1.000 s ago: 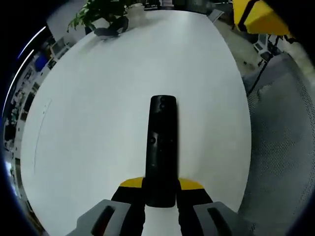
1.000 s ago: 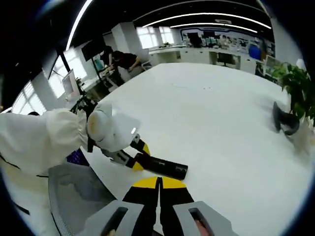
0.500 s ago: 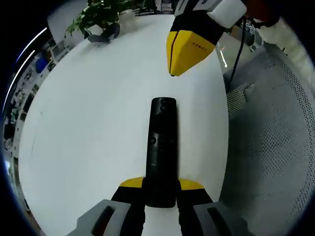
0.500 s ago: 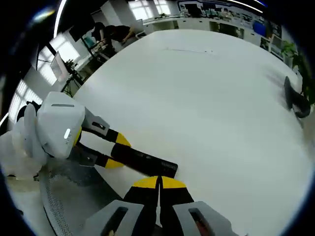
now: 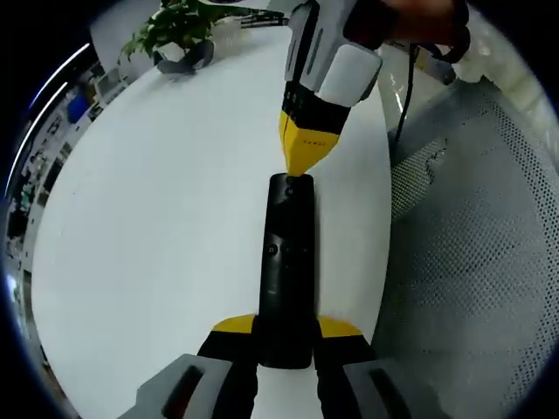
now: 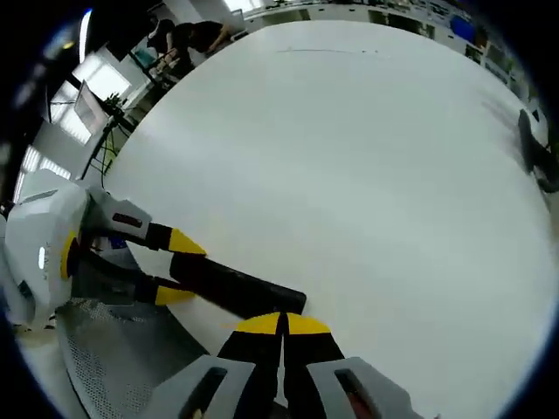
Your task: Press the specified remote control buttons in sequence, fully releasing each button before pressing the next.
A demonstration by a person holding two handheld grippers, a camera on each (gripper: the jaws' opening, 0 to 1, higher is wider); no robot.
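A long black remote control (image 5: 287, 262) points away from me over the white table (image 5: 157, 201), its near end clamped in my left gripper (image 5: 286, 336). My right gripper (image 5: 300, 166) comes down from above, shut, and its yellow tip meets the remote's far end. In the right gripper view the remote (image 6: 236, 288) lies across the table edge. There the left gripper (image 6: 170, 266) holds it from the left, and my right gripper (image 6: 281, 325), jaws together, sits right over its end.
A potted plant (image 5: 179, 22) and a dark object (image 5: 183, 59) stand at the table's far end. A grey mesh chair (image 5: 472, 262) lies close to the table's right edge. People work at desks (image 6: 188, 39) beyond the table.
The right gripper has come down from above the table until its tip meets the remote's far end. The left gripper keeps the remote still.
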